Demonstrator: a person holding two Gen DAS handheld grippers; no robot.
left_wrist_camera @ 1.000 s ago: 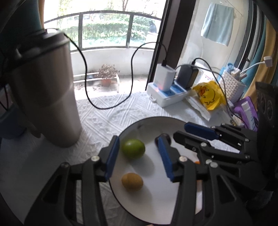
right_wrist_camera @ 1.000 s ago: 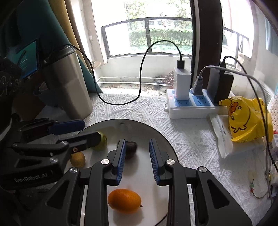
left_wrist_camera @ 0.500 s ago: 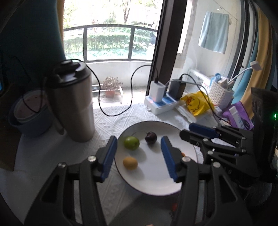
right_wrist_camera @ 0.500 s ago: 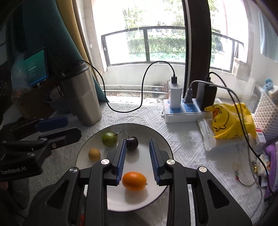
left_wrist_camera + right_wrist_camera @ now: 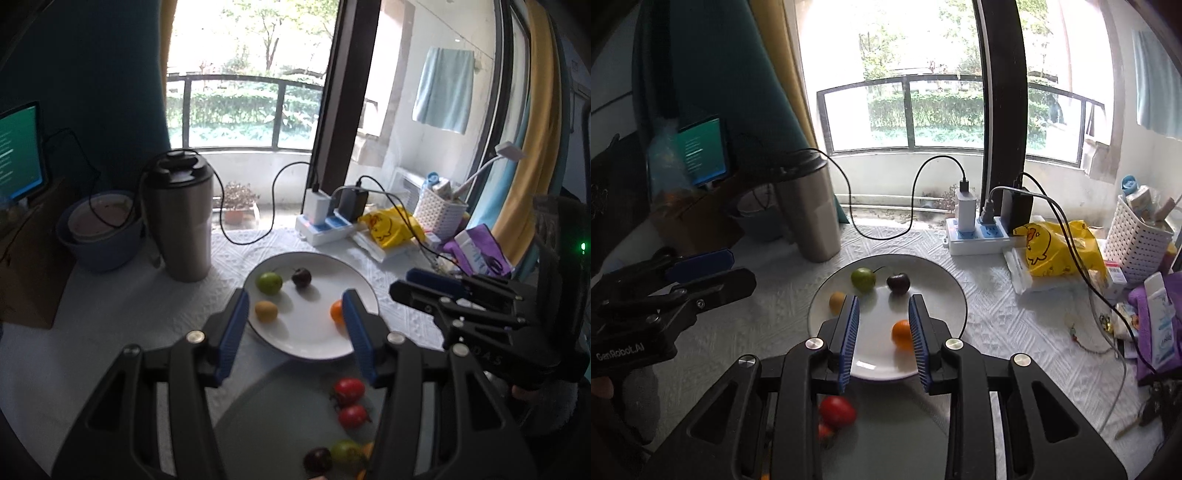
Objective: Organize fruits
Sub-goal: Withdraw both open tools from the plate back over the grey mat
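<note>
White embossed cloth covers the table under both your tools. Nearest you sits a grey plate (image 5: 280, 417) with two red fruits (image 5: 349, 390), plus a dark and a green one at its near edge. Your left gripper (image 5: 291, 332) is spread wide and empty; your right gripper (image 5: 882, 336) is parted too, holding nothing. Beyond lies the white plate (image 5: 945, 280) carrying an orange fruit (image 5: 900, 334), a yellow one (image 5: 837, 302), a green one (image 5: 863, 279) and a dark cherry (image 5: 898, 283). The next pick is probably a red fruit: come down square over it, squeezing gently so it won't roll. Farther back, mind the steel tumbler (image 5: 181, 221), its trailing black cable (image 5: 882, 206) and the power strip (image 5: 979, 236).
</note>
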